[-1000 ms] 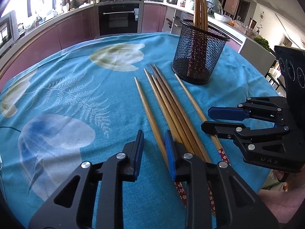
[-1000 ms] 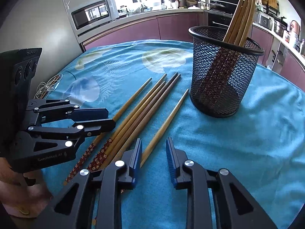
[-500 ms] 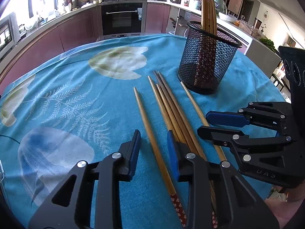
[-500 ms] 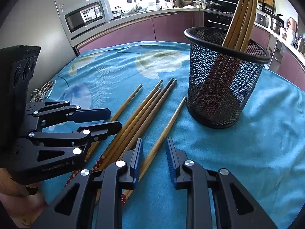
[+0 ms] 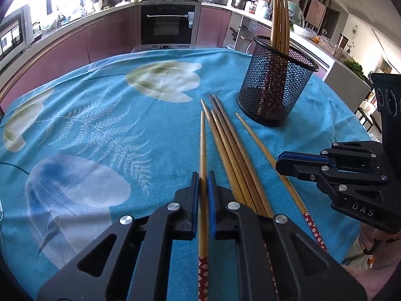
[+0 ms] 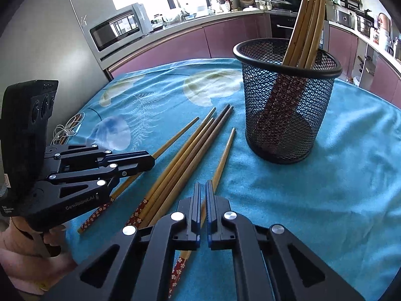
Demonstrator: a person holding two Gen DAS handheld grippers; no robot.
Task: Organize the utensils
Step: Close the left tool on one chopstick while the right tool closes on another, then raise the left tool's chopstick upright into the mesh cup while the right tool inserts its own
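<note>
Left gripper (image 5: 203, 178) clamped on the leftmost chopstick (image 5: 203, 145), lying flat on the blue cloth (image 5: 112, 125). Right gripper (image 6: 203, 188) clenched on the rightmost chopstick (image 6: 224, 155) (the lone one nearest the cup). Four more chopsticks (image 5: 229, 145) bunched between those two. Mesh cup (image 6: 285, 105) upright just beyond, several chopsticks standing in it
</note>
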